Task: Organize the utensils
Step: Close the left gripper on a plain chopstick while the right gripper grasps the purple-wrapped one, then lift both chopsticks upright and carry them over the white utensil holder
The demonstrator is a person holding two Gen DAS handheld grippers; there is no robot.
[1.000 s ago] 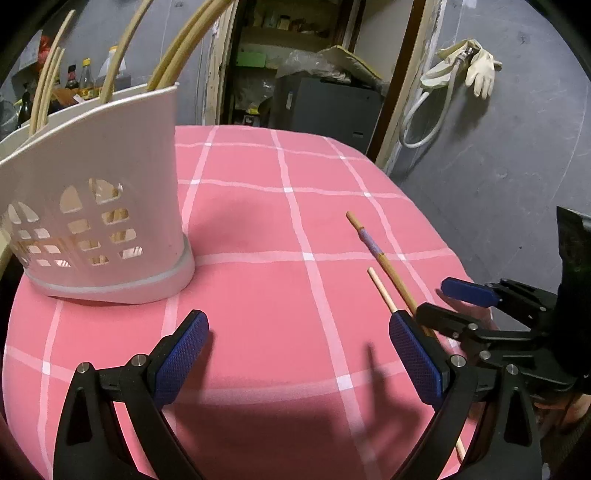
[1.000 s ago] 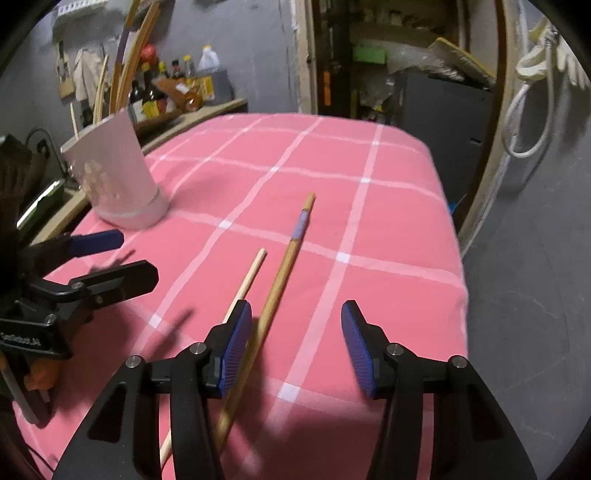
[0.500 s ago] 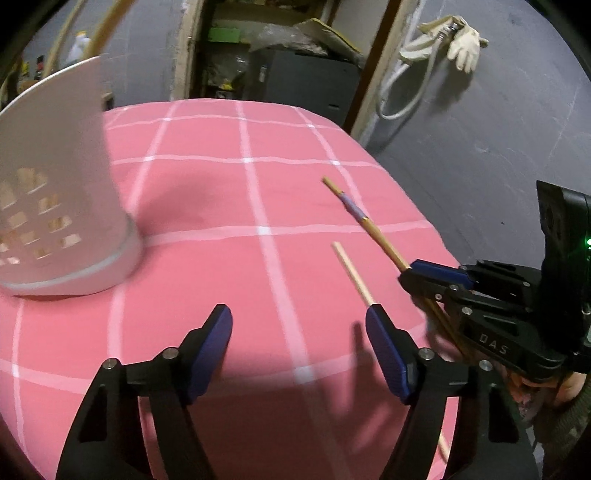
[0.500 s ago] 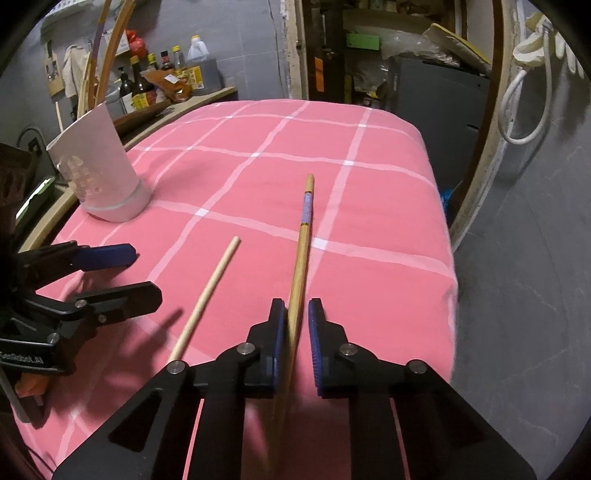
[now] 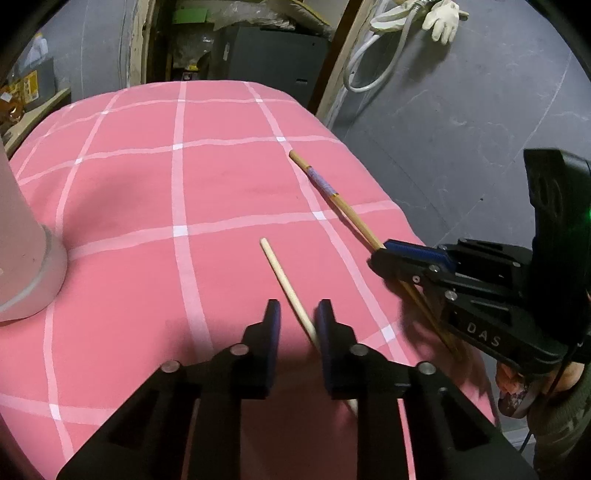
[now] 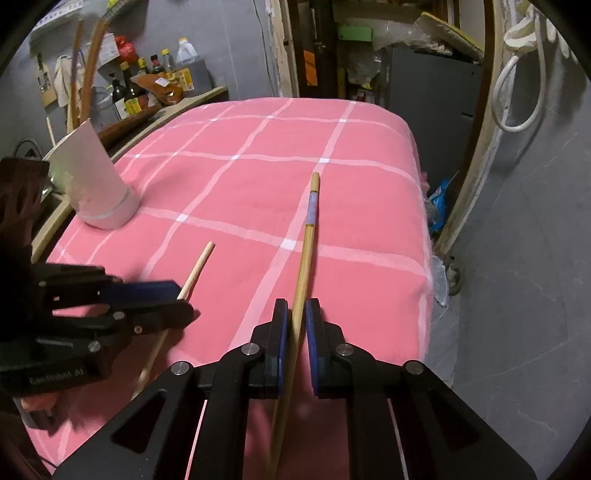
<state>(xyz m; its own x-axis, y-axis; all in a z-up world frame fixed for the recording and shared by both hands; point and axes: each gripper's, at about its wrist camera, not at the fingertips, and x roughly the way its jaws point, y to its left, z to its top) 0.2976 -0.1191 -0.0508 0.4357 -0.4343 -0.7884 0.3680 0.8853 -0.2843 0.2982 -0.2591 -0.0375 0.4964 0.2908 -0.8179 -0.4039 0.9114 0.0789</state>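
Two wooden sticks lie on the pink checked tablecloth [image 5: 147,192]. My left gripper [image 5: 297,314] is narrowed around the plain pale stick [image 5: 284,280], which touches the right finger; a gap shows on the left side. The pale stick also shows in the right wrist view [image 6: 195,266]. My right gripper [image 6: 293,314] is shut on the longer tan stick with a blue band [image 6: 308,229], seen too in the left wrist view [image 5: 332,195]. The white utensil holder [image 6: 92,181] stands at the table's left, its base also in the left wrist view [image 5: 22,258].
Long sticks [image 6: 88,70] rise behind the holder. Bottles [image 6: 129,92] stand on a shelf behind the table. The table's right edge [image 6: 424,236] drops to a grey floor. A hose and gloves [image 5: 439,18] hang on the wall.
My left gripper moved right onto the pale stick and its jaws closed most of the way. The holder slid out to the left of its view. My right gripper stayed shut on the tan stick.
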